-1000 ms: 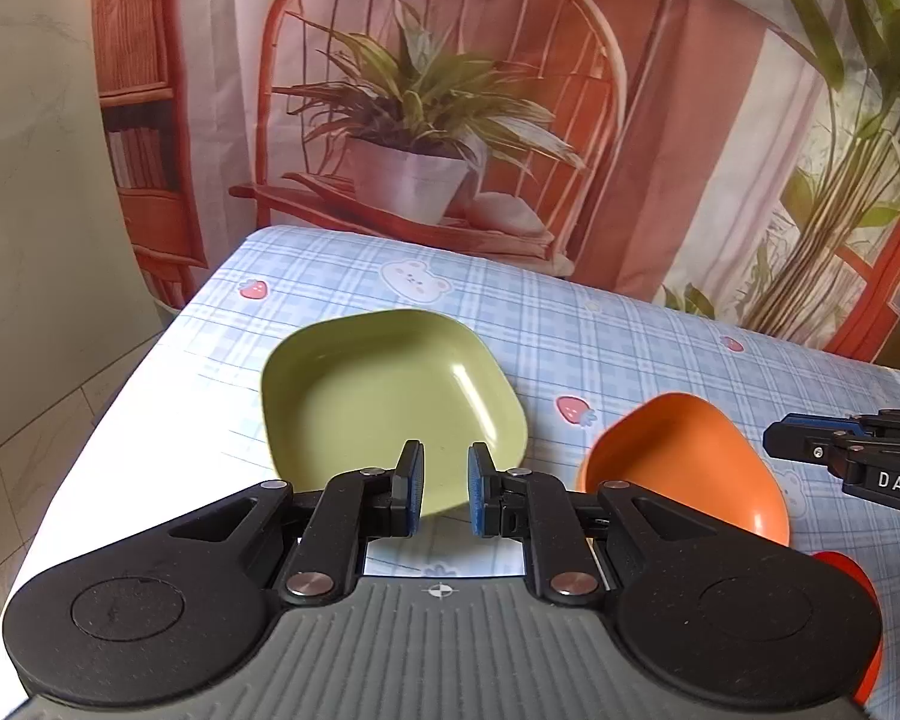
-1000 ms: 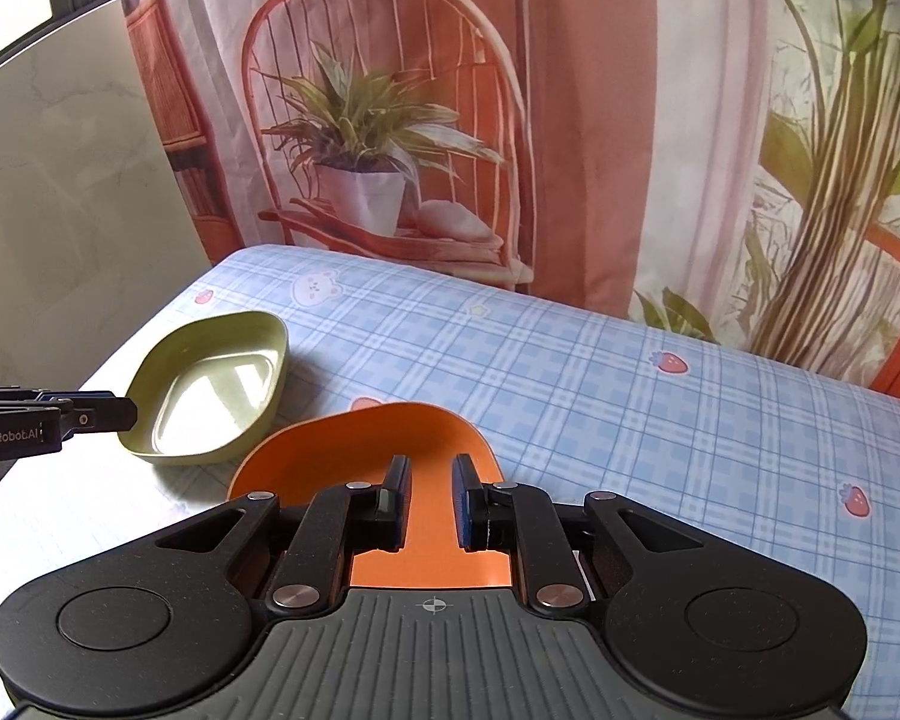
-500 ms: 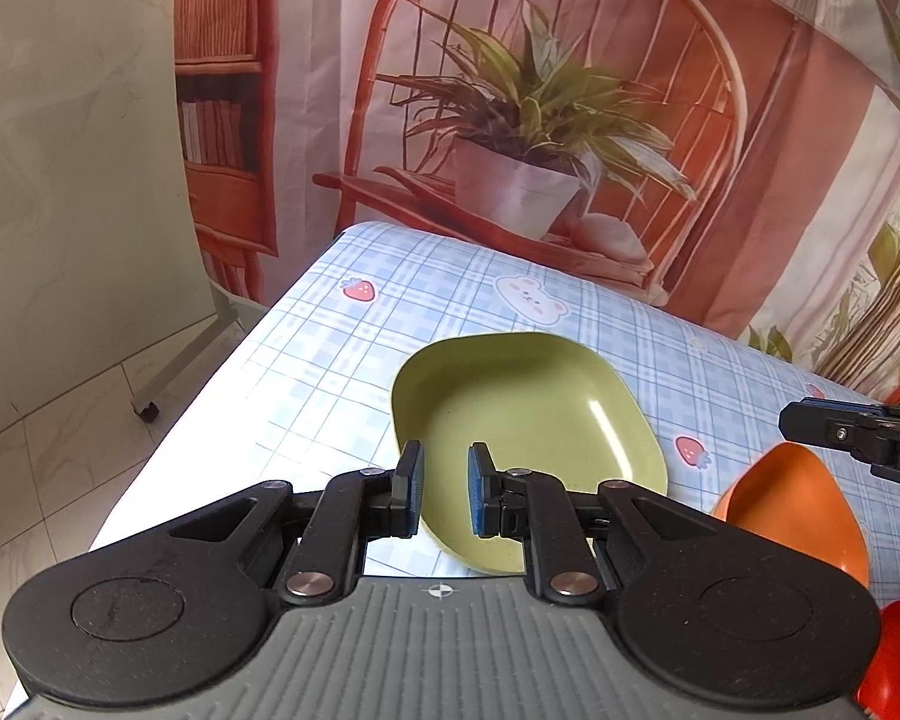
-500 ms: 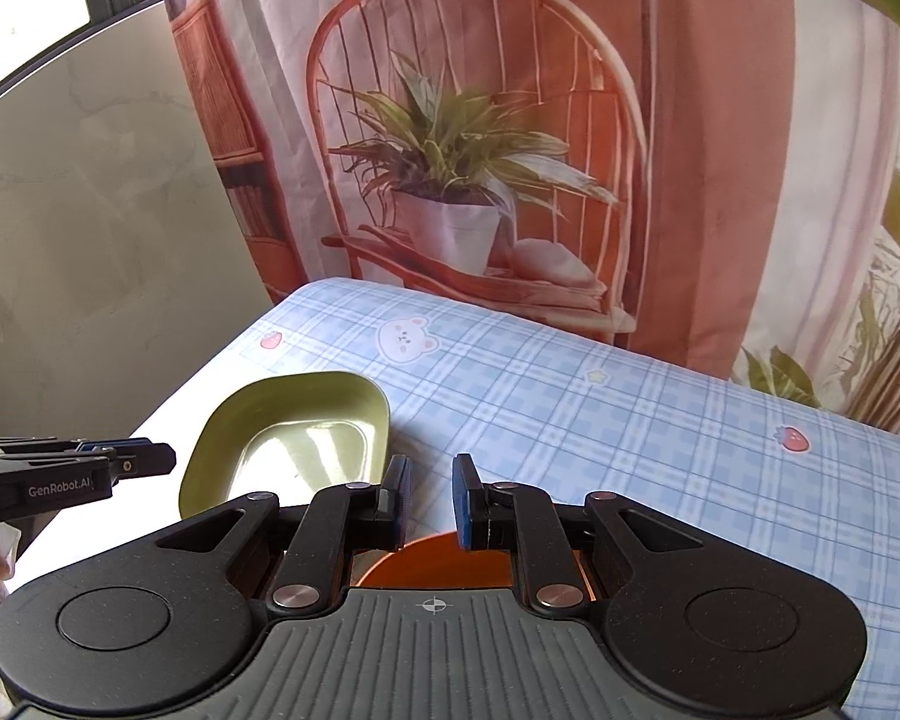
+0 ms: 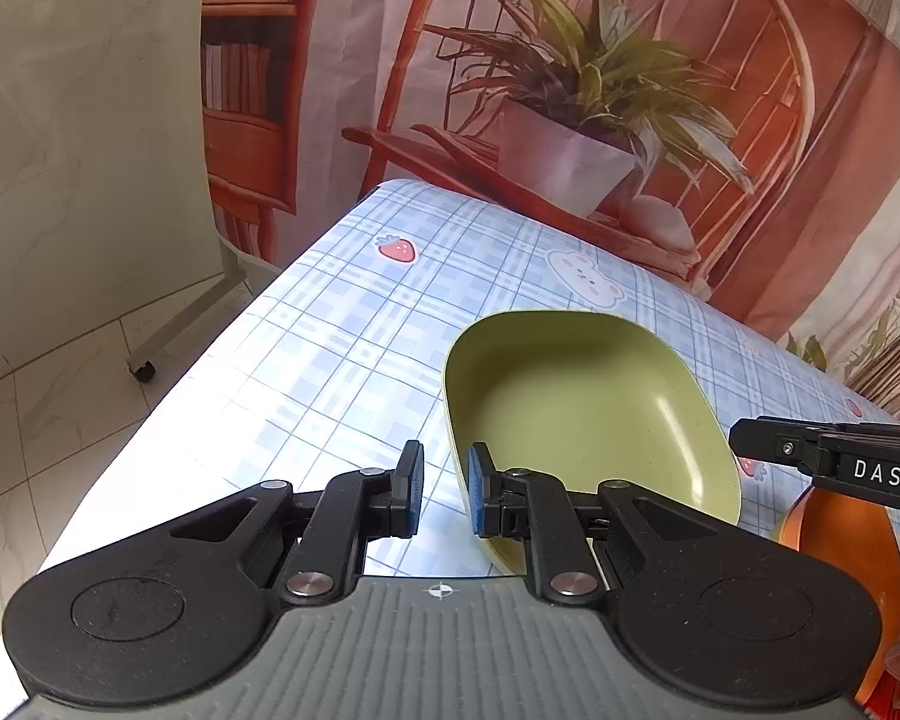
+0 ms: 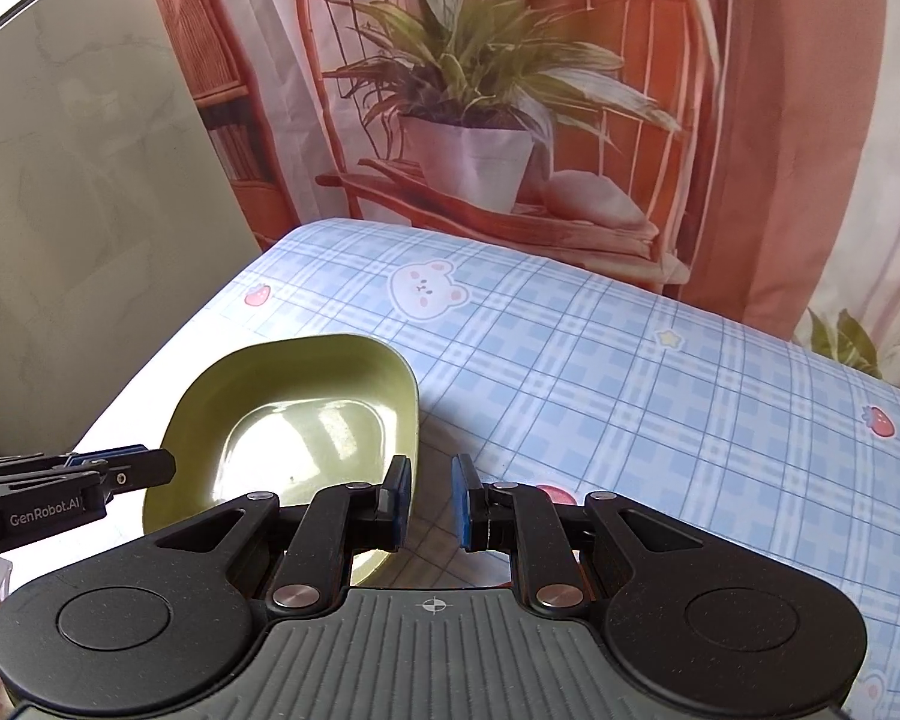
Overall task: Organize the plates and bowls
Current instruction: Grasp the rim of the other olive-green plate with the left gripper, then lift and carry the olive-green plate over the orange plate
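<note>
A blue checked tablecloth (image 5: pixel 342 360) covered the table. The green bowl (image 5: pixel 582 414) sat at centre right of the left view; the left gripper (image 5: pixel 444 489) and right gripper (image 6: pixel 431 501) flanked it, nearly closed and empty, seemingly positioning to grasp its rim.

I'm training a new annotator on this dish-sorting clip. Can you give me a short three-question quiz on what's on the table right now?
1. True or false: the green bowl sits on the blue checked tablecloth.
2. What colour is the dish at the left wrist view's right edge, below the right gripper? A) white B) orange C) blue
3. Fill in: the left gripper holds ____ between its jaws.

Key: 1 true; 2 B; 3 nothing
</note>
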`<state>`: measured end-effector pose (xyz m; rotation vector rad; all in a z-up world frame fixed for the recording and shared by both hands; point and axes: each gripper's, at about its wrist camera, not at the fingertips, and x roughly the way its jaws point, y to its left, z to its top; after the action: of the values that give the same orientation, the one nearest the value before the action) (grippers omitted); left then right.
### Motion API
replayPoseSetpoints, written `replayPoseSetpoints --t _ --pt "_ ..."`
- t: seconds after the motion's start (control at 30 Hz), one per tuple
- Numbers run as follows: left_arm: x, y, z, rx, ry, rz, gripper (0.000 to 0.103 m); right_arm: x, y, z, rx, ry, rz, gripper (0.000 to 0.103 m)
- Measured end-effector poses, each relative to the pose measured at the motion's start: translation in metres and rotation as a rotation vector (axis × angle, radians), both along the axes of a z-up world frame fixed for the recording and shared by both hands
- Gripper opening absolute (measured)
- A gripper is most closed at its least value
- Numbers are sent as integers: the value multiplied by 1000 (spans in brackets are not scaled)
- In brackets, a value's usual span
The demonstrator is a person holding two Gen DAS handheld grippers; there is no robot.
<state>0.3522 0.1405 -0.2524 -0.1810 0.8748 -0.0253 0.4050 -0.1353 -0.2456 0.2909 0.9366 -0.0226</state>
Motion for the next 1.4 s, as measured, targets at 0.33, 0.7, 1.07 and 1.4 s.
replayPoseSetpoints --t 0.33,0.7,1.07,1.4 --pt "1 -3 -5 -9 3 -24 13 10 2 -14 31 39 6 11" --pt "-4 -6 3 -5 -11 -46 11 8 4 -10 47 28 30 6" --pt "-21 -19 31 37 -50 -77 12 -8 -1 14 44 -16 30 5" --pt "-42 -50 62 68 -86 -119 13 -41 -21 45 50 -78 8 5"
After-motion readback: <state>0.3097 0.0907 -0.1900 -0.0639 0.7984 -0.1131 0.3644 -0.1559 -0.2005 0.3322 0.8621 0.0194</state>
